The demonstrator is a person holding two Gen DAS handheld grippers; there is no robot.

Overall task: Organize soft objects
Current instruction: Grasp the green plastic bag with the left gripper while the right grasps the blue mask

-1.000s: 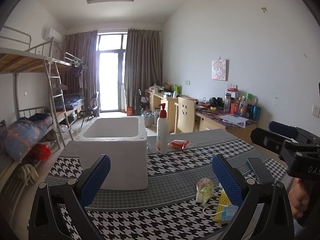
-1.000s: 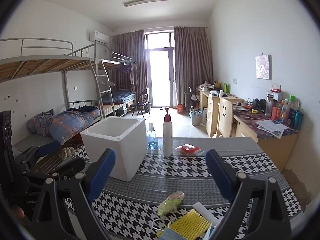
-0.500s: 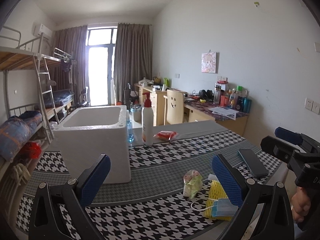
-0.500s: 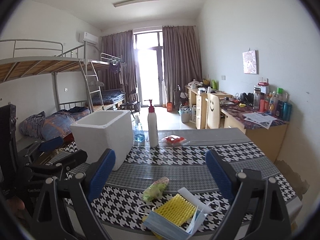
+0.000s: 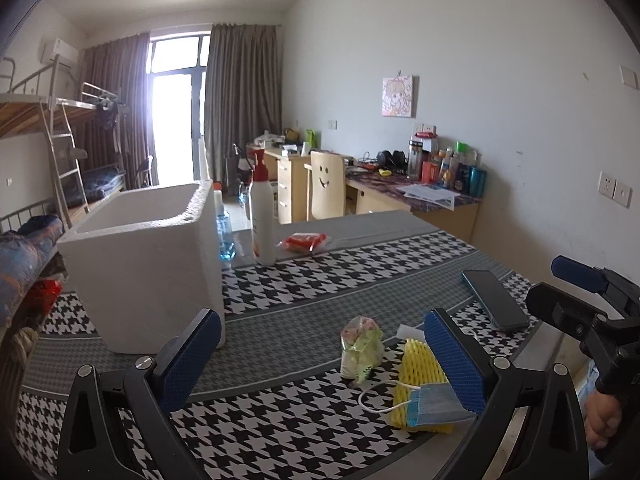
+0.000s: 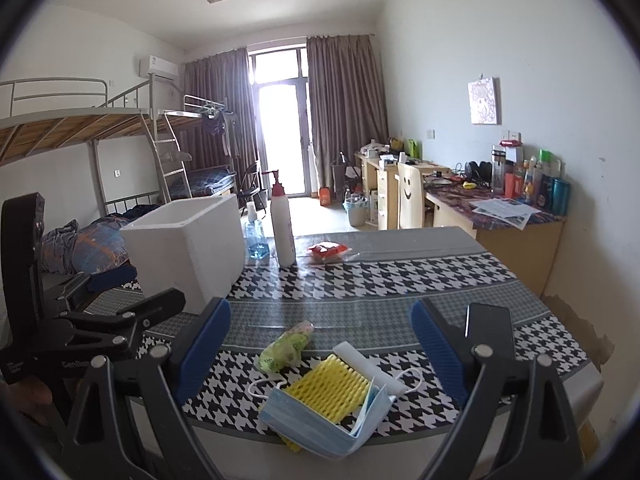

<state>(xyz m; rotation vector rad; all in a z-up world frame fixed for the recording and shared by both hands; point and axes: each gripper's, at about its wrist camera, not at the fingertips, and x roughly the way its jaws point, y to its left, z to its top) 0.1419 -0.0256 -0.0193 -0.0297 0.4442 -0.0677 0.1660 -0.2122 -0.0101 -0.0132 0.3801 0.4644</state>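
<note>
White foam box (image 5: 148,264) interior hidden; both hand-held grippers (image 5: 320,356) (image 6: 320,340) apart, w/ nothing between.

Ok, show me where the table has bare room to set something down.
Free: the cloth between the foam box and phone, and the far right stretch past the red packet. Crowded: the near edge, where face mask, yellow foam net and green bag cluster.
</note>
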